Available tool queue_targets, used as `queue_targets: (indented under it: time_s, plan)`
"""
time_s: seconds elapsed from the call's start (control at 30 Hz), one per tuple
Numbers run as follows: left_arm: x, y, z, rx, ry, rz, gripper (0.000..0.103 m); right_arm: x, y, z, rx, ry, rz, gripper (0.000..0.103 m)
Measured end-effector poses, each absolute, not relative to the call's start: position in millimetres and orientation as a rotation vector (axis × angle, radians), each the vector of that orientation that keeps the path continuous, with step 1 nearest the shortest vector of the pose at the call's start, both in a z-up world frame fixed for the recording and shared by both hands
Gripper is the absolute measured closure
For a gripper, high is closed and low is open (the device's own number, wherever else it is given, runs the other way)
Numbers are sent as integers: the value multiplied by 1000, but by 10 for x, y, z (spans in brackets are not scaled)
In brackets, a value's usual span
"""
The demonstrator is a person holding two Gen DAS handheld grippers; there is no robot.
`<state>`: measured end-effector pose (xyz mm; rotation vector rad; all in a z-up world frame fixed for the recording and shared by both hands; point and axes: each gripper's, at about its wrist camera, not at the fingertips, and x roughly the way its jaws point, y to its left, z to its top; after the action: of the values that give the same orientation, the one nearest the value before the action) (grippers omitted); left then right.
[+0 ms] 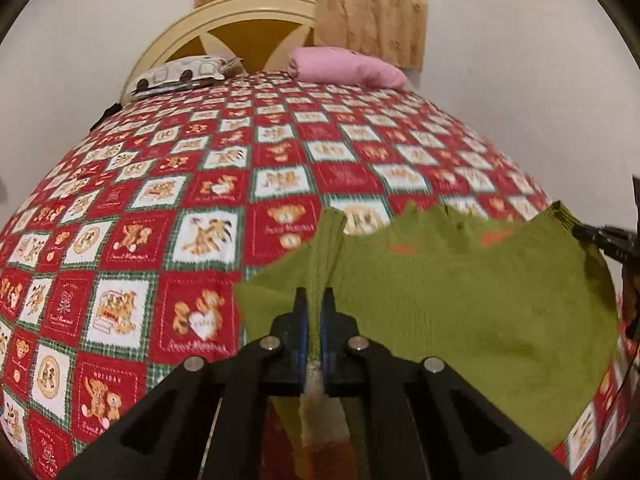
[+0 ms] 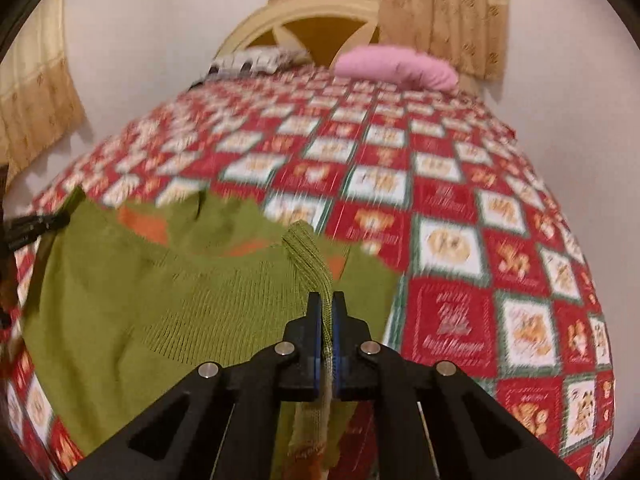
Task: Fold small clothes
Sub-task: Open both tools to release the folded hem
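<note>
The green knit garment (image 1: 460,300) is lying spread on the near part of the quilt (image 1: 160,200), the red-and-white checked one with bear prints that is covering the whole bed. Orange patches are showing along the garment's far edge.

The left gripper (image 1: 314,294) is clamping down on a ribbed edge of the garment, its jaws pressed together with the green fabric pinched between the blue pads; a pale and orange strip of the knit is hanging below the jaws. Across the garment from it, at the opposite ribbed corner, the right gripper (image 1: 588,236) is poking into the left wrist view as a dark tip.

From the right wrist view, the right gripper (image 2: 327,300) is likewise pinching a ribbed fold of the green knit garment (image 2: 140,288), jaws squeezed tight on it, and the left gripper (image 2: 40,224) is showing at the garment's far left corner.

Beyond the garment, at the head of the quilt, a pink pillow (image 1: 348,66) and a patterned pillow (image 1: 180,74) are resting against the cream headboard (image 1: 224,20), with a beige curtain (image 1: 372,12) hanging behind it. Both views are somewhat blurred.
</note>
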<state>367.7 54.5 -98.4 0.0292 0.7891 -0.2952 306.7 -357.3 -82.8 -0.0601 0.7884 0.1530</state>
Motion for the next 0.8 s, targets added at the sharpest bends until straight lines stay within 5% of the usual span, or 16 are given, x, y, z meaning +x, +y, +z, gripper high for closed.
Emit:
queue_targets:
  time_s: [0.47, 0.57, 0.6, 0.8]
  plan:
    - [4085, 283, -1535, 118, 900, -158, 90, 3721, -3651, -1418, -9, 932, 26, 97]
    - [3958, 351, -1357, 106, 882, -143, 88, 3622, -3669, -1288, -31, 900, -36, 73]
    - [3885, 380, -1278, 104, 860, -140, 83, 3569, -3656, -1202, -38, 879, -55, 57]
    - [3407, 257, -1143, 113, 825, -214, 56, 3384, -3114, -891, -26, 877, 195, 54]
